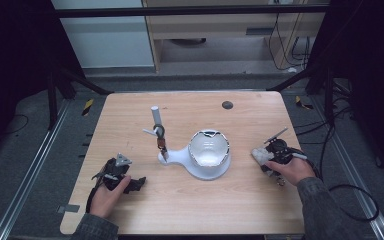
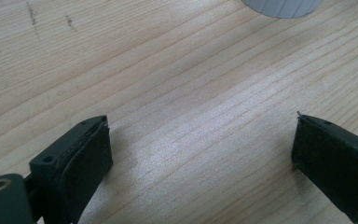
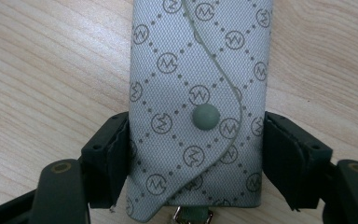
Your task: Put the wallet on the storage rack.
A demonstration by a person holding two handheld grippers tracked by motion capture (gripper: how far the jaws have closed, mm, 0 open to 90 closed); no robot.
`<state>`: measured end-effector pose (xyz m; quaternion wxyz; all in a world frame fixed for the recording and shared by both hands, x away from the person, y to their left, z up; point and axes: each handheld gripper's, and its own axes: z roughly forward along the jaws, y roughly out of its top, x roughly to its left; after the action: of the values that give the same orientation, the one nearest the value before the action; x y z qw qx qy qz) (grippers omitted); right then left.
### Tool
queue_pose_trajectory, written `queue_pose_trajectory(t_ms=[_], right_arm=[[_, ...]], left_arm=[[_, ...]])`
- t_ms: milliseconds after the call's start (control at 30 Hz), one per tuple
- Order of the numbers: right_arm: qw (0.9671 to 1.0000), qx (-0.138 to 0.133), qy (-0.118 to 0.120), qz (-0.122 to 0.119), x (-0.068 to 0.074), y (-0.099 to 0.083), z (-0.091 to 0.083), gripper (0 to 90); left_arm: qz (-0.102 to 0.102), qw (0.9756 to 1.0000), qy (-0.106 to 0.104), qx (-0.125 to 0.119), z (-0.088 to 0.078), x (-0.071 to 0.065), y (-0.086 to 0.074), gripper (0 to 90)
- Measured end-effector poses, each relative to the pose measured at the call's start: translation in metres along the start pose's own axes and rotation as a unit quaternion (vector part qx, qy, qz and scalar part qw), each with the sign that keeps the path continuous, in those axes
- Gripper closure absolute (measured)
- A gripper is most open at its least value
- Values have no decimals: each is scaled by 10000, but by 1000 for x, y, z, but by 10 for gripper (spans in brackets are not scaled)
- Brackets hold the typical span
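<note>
Pouch: the grey monogram-patterned fabric snap pouch [image 3: 198,107] lies on the wooden table [image 1: 190,205], long axis running straight out from your right gripper [image 3: 196,158].
Right gripper: clamped across the pouch's width.
Left gripper [image 2: 200,154]: wide, holding nothing, well apart from the pouch.

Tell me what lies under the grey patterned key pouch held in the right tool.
Under the key pouch lies bare wooden table, visible along both sides. Its snap flap is closed, so the inside is hidden. A metal clip peeks out at its near end, between the right tool jaws.
</note>
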<state>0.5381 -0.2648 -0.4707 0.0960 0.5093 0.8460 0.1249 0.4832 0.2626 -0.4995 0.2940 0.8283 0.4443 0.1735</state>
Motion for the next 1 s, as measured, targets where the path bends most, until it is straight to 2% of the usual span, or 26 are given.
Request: queue_pose_trajectory(t_ms=[500,900,1000], right_arm=[[9997,-91,-17,-212,5,3,-12,302],[9976,-318,11,-622,28,13,-35,305],[9959,-369,7,-828,34,15,-40,306]], left_arm=[[3,10000,-3,3,0,0,0,44],[6,10000,-3,5,0,0,0,43],[3,10000,-4,4,0,0,0,43]])
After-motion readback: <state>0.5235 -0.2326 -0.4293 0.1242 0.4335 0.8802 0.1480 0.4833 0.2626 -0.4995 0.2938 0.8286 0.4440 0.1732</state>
